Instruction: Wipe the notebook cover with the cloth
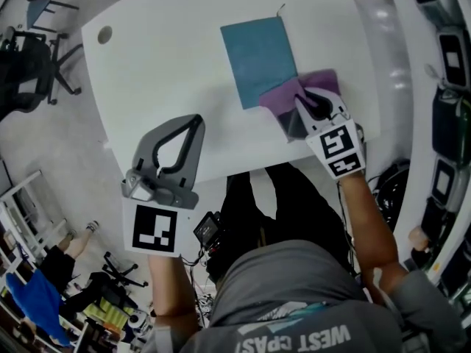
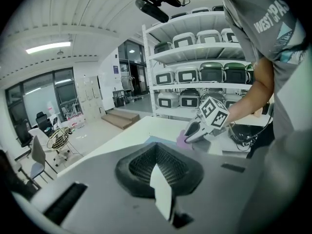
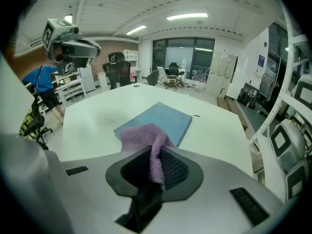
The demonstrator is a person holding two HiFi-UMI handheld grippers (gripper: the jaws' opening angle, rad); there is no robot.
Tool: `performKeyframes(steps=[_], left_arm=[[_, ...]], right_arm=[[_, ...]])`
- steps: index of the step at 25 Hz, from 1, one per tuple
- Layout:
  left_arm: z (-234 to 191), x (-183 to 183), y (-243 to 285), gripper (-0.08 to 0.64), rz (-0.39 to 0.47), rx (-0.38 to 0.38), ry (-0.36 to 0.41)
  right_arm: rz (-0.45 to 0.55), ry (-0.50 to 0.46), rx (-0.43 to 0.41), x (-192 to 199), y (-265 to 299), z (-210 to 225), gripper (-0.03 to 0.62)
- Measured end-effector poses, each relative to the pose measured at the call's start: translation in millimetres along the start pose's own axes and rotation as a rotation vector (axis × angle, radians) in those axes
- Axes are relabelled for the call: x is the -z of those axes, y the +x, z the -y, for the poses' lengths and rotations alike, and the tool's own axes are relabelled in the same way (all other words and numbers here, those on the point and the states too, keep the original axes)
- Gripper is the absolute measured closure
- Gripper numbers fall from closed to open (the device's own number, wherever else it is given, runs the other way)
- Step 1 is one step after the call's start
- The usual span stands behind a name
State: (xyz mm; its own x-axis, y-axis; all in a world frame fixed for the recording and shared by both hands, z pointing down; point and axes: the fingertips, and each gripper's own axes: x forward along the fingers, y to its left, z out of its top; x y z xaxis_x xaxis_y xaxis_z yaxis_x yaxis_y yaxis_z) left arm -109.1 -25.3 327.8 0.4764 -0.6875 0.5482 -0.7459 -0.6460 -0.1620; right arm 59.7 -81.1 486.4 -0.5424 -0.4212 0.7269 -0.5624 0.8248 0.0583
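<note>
A blue notebook [image 1: 259, 61] lies flat on the white table [image 1: 169, 57], its cover [image 3: 158, 121] facing up. A purple cloth [image 1: 298, 94] rests over the notebook's near right corner and spills onto the table. My right gripper [image 1: 305, 103] is shut on the cloth's near edge; a fold of the cloth [image 3: 153, 147] is pinched between its dark ribbed pads. My left gripper [image 1: 196, 120] hovers over the table's near left edge, well away from the notebook, its jaws [image 2: 157, 147] closed together with nothing between them.
A round cable hole [image 1: 104, 34] sits at the table's far left corner. Office chairs [image 1: 29, 57] stand on the floor to the left. Shelves of grey bins [image 1: 449, 116] run along the right. A person in blue [image 1: 37, 293] is on the floor at lower left.
</note>
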Motion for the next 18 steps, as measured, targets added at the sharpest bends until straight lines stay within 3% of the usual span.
performKeyframes(steps=[4, 11, 14, 18], left_arm=[[-1.2, 11.7, -9.8, 0.558, -0.006, -0.029, -0.027], [-10.3, 34.8, -28.0, 0.558, -0.026, -0.061, -0.067], [-15.5, 38.0, -30.4, 0.558, -0.031, -0.059, -0.067], [-19.3, 31.4, -22.6, 0.558, -0.027, -0.040, -0.053]], right_arm=[[-0.023, -0.014, -0.039, -4.0, 28.6, -10.1, 0.515], [-0.001, -0.143, -0.203, -45.5, 71.8, -89.2, 0.515], [-0.003, -0.115, -0.216, -50.3, 77.8, -97.3, 0.515], [-0.020, -0.087, -0.182, -38.9, 68.9, -77.3, 0.515]])
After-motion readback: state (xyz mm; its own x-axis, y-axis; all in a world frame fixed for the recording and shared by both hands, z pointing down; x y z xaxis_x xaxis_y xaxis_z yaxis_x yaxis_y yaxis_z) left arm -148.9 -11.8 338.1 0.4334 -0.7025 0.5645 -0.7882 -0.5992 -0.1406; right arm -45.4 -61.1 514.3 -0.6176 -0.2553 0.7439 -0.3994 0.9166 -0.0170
